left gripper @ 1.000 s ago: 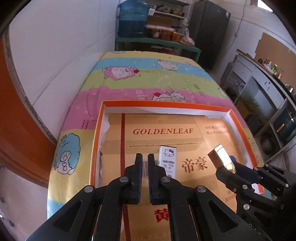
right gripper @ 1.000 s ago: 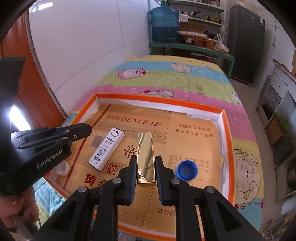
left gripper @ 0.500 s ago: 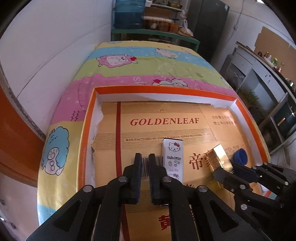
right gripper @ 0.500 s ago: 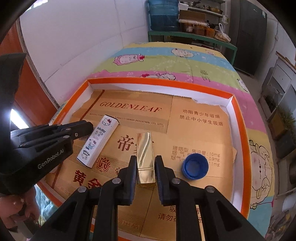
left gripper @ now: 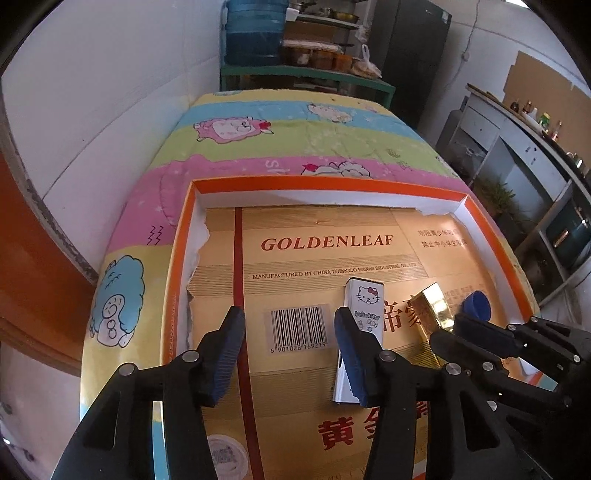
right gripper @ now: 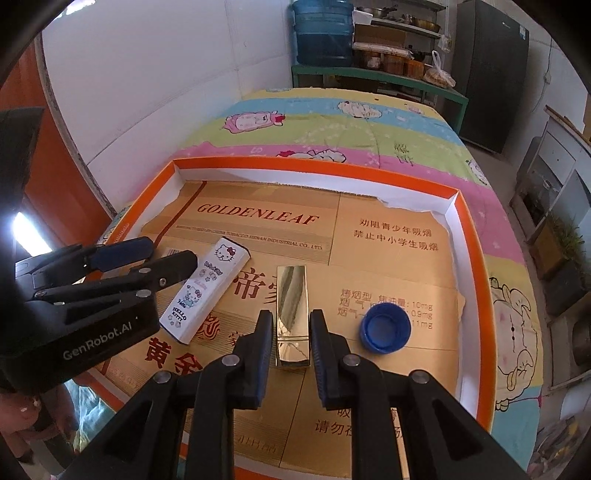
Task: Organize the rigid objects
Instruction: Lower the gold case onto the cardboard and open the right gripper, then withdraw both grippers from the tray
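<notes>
A shallow orange-rimmed tray [left gripper: 325, 181] [right gripper: 314, 162] lined with gold GOLDENLEAF cardboard [left gripper: 325, 242] lies on the bed. On the cardboard lies a white Hello Kitty box [left gripper: 364, 299] [right gripper: 207, 291]. My left gripper [left gripper: 289, 317] [right gripper: 168, 253] hovers just left of it; its jaws are opening, with only the printed barcode beneath the gap. My right gripper [right gripper: 291, 321] [left gripper: 452, 328] is shut on the near end of a shiny gold box [right gripper: 291, 288] [left gripper: 434, 306], low over the cardboard. A blue bottle cap [right gripper: 386, 328] [left gripper: 478, 304] sits open side up to its right.
The tray rests on a striped cartoon blanket [left gripper: 295, 140] that runs on behind it. A white wall and an orange door [left gripper: 33, 277] close the left side. A green shelf with a blue water jug [left gripper: 251, 33] stands at the back. A round white lid [left gripper: 225, 454] lies near the tray's front left.
My left gripper's jaws have gone from shut to well apart. The right gripper stays clamped on the gold box, which now sits lower and flatter over the cardboard.
</notes>
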A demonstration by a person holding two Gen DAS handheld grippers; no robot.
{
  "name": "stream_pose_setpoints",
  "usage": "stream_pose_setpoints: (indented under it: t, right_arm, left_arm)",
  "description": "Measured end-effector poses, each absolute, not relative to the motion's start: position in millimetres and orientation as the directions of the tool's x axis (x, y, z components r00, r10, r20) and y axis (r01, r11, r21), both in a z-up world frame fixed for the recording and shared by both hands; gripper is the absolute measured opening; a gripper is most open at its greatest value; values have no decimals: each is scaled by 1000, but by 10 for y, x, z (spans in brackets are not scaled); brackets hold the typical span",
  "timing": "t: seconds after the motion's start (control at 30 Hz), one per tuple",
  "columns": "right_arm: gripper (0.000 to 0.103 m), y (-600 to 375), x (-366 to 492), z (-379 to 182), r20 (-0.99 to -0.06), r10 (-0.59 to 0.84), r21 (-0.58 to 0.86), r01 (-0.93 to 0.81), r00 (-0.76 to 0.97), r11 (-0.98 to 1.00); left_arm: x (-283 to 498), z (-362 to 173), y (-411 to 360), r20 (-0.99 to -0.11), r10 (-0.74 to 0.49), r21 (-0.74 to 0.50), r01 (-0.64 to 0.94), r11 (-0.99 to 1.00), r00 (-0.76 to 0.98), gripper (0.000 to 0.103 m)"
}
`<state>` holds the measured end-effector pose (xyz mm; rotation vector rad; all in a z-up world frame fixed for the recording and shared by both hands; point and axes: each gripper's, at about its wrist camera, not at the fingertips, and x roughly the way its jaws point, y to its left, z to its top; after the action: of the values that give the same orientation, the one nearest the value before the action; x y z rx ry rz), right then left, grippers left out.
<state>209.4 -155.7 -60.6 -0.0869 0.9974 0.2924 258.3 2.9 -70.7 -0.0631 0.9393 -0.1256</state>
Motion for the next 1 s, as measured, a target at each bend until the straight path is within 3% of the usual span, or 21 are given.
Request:
stream_pose_setpoints:
  t: [0.87, 0.9, 1.0]
  right_arm:
    - [21, -1676, 1474, -219, -772, 228, 104, -236, 593, 966]
    - [22, -1684, 1436, -201, -770, 230, 107, -235, 595, 966]
    - [38, -1706, 1328, -141, -763, 240, 118, -235, 601, 965]
  left_arm:
    - [1738, -163, 47, -710, -88, -75, 48, 996, 699, 52]
    - [1677, -133, 42, -706, -86, -72, 49, 996, 703, 52]
    - [1545, -63, 20, -697, -82, -66, 51, 997, 713, 52]
